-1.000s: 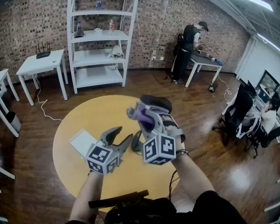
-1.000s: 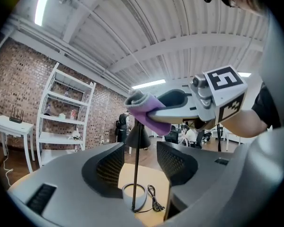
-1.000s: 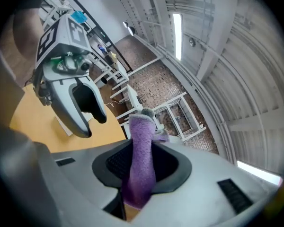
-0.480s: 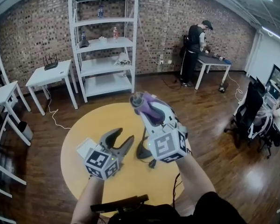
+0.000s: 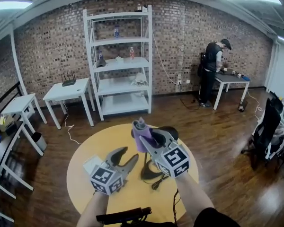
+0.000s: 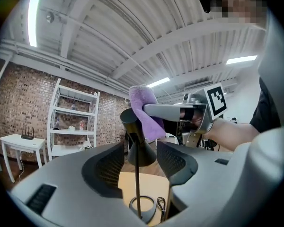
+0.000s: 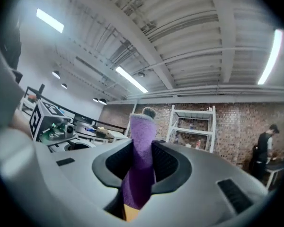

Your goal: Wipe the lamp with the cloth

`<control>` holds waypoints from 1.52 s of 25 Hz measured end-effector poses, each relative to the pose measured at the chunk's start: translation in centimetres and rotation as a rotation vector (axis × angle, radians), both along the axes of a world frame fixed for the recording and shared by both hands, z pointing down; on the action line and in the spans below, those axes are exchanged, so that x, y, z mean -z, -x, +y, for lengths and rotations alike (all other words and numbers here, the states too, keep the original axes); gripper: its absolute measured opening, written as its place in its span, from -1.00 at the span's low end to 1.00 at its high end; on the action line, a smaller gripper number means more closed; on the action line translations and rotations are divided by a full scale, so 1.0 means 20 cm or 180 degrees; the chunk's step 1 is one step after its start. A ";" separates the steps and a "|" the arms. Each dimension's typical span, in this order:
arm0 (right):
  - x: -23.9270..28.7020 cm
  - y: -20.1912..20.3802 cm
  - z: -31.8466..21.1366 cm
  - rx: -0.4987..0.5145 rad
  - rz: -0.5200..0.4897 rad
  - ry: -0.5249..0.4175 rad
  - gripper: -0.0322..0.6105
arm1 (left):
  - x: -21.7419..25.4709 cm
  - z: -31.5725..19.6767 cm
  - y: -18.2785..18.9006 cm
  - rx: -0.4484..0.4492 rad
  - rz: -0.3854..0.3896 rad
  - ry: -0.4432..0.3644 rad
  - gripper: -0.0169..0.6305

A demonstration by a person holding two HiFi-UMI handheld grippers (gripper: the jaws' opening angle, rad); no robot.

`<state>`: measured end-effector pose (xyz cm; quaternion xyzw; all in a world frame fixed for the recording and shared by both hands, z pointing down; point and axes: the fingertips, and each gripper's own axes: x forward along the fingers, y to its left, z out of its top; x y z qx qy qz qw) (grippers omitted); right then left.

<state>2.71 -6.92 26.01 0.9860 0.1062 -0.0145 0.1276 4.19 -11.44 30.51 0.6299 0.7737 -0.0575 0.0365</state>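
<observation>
Black thin-stemmed desk lamp point(image 5: 150, 174) with a round base, standing near the middle of the round yellow table point(image 5: 109, 136). Your right gripper point(image 5: 146, 141) is clamped on the folded purple cloth point(image 5: 140, 130), held up at the lamp's head; whether the cloth touches the head or is just beside it, no view settles. Your left gripper point(image 5: 125, 156) sits near the stem, on its left, jaws apart, nothing between the pads. Judged progress: the cloth is in hand and brought to the lamp, wiping is only beginning, and the stem and base seem left to do.
</observation>
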 end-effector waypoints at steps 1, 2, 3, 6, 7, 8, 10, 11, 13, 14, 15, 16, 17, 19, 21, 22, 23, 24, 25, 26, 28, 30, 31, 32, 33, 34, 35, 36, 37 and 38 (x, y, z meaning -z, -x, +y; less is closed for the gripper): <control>-0.02 0.01 0.00 0.0133 0.0021 -0.0067 -0.58 | 0.01 0.01 0.02 0.0044 0.0018 0.0002 -0.29; -0.04 0.03 0.00 0.0247 0.0032 -0.0115 -0.58 | 0.01 0.02 0.05 0.0085 0.0041 -0.0008 -0.29; -0.07 0.05 0.00 0.0329 0.0038 -0.0135 -0.58 | 0.00 0.03 0.08 0.0127 0.0067 -0.0027 -0.29; -0.14 0.07 0.04 0.0438 0.0021 -0.0084 -0.58 | -0.03 0.06 0.12 0.0294 0.0104 -0.0058 -0.29; -0.16 0.07 0.05 0.0459 0.0004 -0.0046 -0.58 | -0.04 0.05 0.11 0.0363 0.0069 -0.0057 -0.29; -0.19 0.07 0.06 0.0464 -0.0024 0.0012 -0.58 | -0.04 0.04 0.11 0.0435 0.0011 -0.0061 -0.29; -0.25 0.08 0.10 0.0381 -0.0134 0.0224 -0.58 | -0.06 0.01 0.10 0.0581 -0.0107 -0.0079 -0.29; -0.30 0.08 0.12 0.0292 -0.0211 0.0360 -0.58 | -0.07 -0.01 0.09 0.0652 -0.0152 -0.0089 -0.29; -0.38 0.09 0.18 0.0058 -0.0386 0.0572 -0.58 | -0.08 -0.05 0.06 0.0771 -0.0226 -0.0106 -0.29; -0.42 0.09 0.19 -0.0034 -0.0494 0.0673 -0.58 | -0.09 -0.06 0.05 0.0817 -0.0255 -0.0115 -0.29; -0.45 0.10 0.19 -0.0076 -0.0599 0.0793 -0.58 | -0.10 -0.08 0.04 0.0854 -0.0273 -0.0126 -0.29; -0.47 0.10 0.15 -0.0050 -0.0678 0.0931 -0.58 | -0.11 -0.10 0.03 0.0882 -0.0282 -0.0139 -0.29; -0.46 0.11 0.07 0.0049 -0.0727 0.1075 -0.58 | -0.12 -0.12 0.02 0.0902 -0.0284 -0.0156 -0.29; -0.41 0.07 -0.11 0.0349 -0.0816 0.1357 -0.58 | -0.12 -0.17 -0.02 0.0925 -0.0301 -0.0180 -0.29; -0.34 -0.01 -0.23 0.0495 -0.0931 0.1571 -0.58 | -0.11 -0.19 -0.07 0.0933 -0.0338 -0.0176 -0.29; -0.32 -0.05 -0.24 0.0476 -0.0968 0.1616 -0.58 | -0.11 -0.19 -0.09 0.0932 -0.0359 -0.0168 -0.29; -0.30 -0.09 -0.24 0.0431 -0.0979 0.1562 -0.58 | -0.11 -0.20 -0.10 0.0929 -0.0382 -0.0153 -0.29; -0.29 -0.11 -0.22 0.0387 -0.0955 0.1378 -0.58 | -0.12 -0.20 -0.10 0.0922 -0.0411 -0.0129 -0.29; -0.28 -0.13 -0.19 0.0362 -0.0894 0.1081 -0.58 | -0.12 -0.21 -0.10 0.0908 -0.0442 -0.0102 -0.29; -0.29 -0.14 -0.16 0.0353 -0.0802 0.0708 -0.58 | -0.12 -0.21 -0.09 0.0885 -0.0471 -0.0083 -0.29; -0.31 -0.12 -0.07 0.0330 -0.0594 -0.0072 -0.58 | -0.14 -0.21 -0.08 0.0807 -0.0504 -0.0082 -0.29; -0.34 -0.10 0.00 0.0302 -0.0473 -0.0632 -0.59 | -0.16 -0.23 -0.07 0.0731 -0.0510 -0.0108 -0.29; -0.36 -0.09 0.02 0.0278 -0.0461 -0.0791 -0.59 | -0.17 -0.24 -0.08 0.0708 -0.0524 -0.0115 -0.29; -0.38 -0.09 0.04 0.0232 -0.0479 -0.0872 -0.59 | -0.18 -0.25 -0.09 0.0695 -0.0550 -0.0114 -0.29; -0.41 -0.09 0.07 0.0168 -0.0517 -0.0902 -0.59 | -0.19 -0.26 -0.09 0.0685 -0.0581 -0.0108 -0.29; -0.43 -0.09 0.09 0.0097 -0.0557 -0.0918 -0.59 | -0.19 -0.26 -0.10 0.0674 -0.0608 -0.0100 -0.29; -0.45 -0.08 0.11 0.0031 -0.0587 -0.0952 -0.59 | -0.20 -0.27 -0.10 0.0661 -0.0626 -0.0094 -0.29; -0.47 -0.07 0.14 -0.0028 -0.0606 -0.1009 -0.59 | -0.20 -0.27 -0.10 0.0644 -0.0637 -0.0092 -0.29; -0.49 -0.06 0.16 -0.0088 -0.0621 -0.1068 -0.59 | -0.21 -0.27 -0.10 0.0624 -0.0643 -0.0094 -0.29; -0.50 -0.04 0.18 -0.0156 -0.0638 -0.1102 -0.59 | -0.21 -0.27 -0.10 0.0602 -0.0643 -0.0095 -0.29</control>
